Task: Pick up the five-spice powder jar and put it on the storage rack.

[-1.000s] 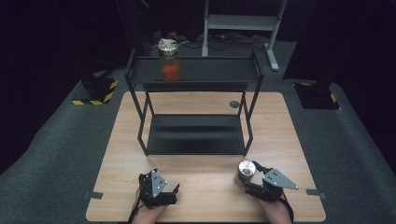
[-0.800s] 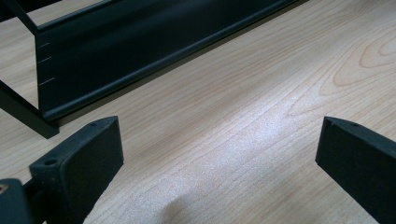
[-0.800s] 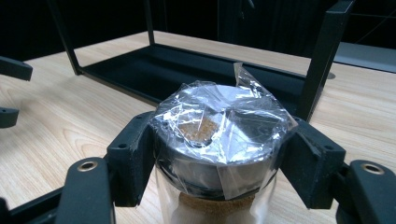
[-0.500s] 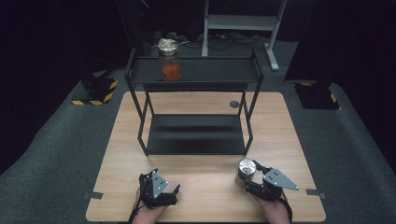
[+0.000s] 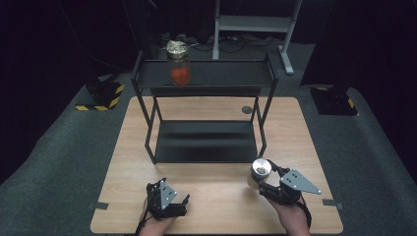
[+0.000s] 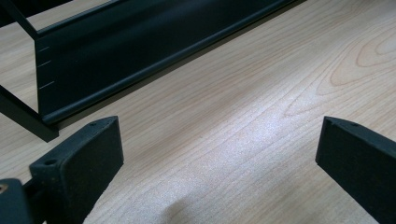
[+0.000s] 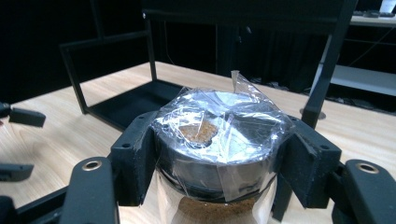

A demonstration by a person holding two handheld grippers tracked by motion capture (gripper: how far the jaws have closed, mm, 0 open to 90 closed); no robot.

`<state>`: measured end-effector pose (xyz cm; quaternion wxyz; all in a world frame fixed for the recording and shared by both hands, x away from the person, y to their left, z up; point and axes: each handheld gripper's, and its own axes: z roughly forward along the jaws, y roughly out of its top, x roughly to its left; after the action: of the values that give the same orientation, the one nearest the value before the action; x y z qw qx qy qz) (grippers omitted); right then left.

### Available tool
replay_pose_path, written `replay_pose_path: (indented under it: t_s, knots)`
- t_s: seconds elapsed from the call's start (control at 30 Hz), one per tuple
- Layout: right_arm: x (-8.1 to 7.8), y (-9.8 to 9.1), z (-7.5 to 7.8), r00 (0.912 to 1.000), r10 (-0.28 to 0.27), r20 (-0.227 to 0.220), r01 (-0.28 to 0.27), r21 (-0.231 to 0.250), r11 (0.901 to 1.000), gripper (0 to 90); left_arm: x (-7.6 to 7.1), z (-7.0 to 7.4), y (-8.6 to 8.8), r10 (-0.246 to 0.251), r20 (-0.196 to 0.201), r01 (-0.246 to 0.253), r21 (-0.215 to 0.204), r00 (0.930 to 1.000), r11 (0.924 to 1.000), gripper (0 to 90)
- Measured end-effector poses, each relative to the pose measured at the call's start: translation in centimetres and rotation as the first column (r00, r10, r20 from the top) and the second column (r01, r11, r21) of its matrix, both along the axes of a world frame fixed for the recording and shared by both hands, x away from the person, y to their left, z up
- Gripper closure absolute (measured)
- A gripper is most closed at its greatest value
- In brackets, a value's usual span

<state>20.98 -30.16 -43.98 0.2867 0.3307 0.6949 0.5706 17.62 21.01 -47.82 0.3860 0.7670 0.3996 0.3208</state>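
Note:
My right gripper (image 5: 259, 181) is shut on a small glass jar (image 5: 259, 170) near the table's front right. The jar (image 7: 219, 135) has a dark lid wrapped in clear film, with brown contents under it. Both pads (image 7: 135, 158) press the lid's sides, and the jar hangs a little above the wood. At the front left my left gripper (image 5: 173, 201) rests low over the table with its jaws wide apart. Between its fingertips (image 6: 93, 149) there is bare wood. A second jar (image 5: 179, 64) with orange contents stands on the top shelf of the black rack (image 5: 216, 81).
The rack's lower shelf (image 5: 206, 142) lies just beyond both grippers, and its front lip (image 6: 140, 60) is close to the left jaws. A round grommet (image 5: 247, 110) sits in the wooden table (image 5: 216, 206). Dark floor surrounds the table; a striped block (image 5: 101, 101) lies at the left.
My right gripper has lifted the jar a little off the table. The left gripper has stayed where it was.

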Motion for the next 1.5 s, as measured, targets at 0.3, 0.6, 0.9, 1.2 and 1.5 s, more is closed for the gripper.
replay_pose_path:
  t_s: [0.3, 0.6, 0.9, 1.2, 1.5]
  knots:
    - [0.5, 0.8, 1.4, 0.9998, 0.009, 0.018, -0.010, 0.019, 0.9998, 33.7, 0.0, 0.0, 0.1, -0.001, -0.002, 0.001, -0.005, 1.0000, 1.0000, 1.1]
    - [1.3, 1.5, 2.7, 0.9992, 0.023, 0.031, -0.024, 0.040, 0.9989, 33.7, 0.1, 0.0, 0.2, -0.002, -0.006, 0.002, -0.009, 1.0000, 1.0000, 1.1]
    - [2.0, 2.1, 4.5, 0.9981, 0.026, 0.056, -0.029, 0.050, 0.9983, 33.8, 0.1, 0.0, 0.2, 0.000, -0.005, 0.000, -0.009, 1.0000, 1.0000, 1.1]
    - [2.5, 2.6, 6.9, 0.9962, 0.028, 0.083, -0.033, 0.065, 0.9974, 33.7, 0.0, 0.0, 0.2, 0.000, -0.003, 0.000, -0.012, 1.0000, 0.9999, 1.1]
    - [3.1, 3.1, 9.0, 0.9940, 0.030, 0.105, -0.038, 0.072, 0.9967, 33.7, 0.0, 0.0, 0.3, -0.002, -0.004, 0.002, -0.016, 1.0000, 0.9999, 1.1]
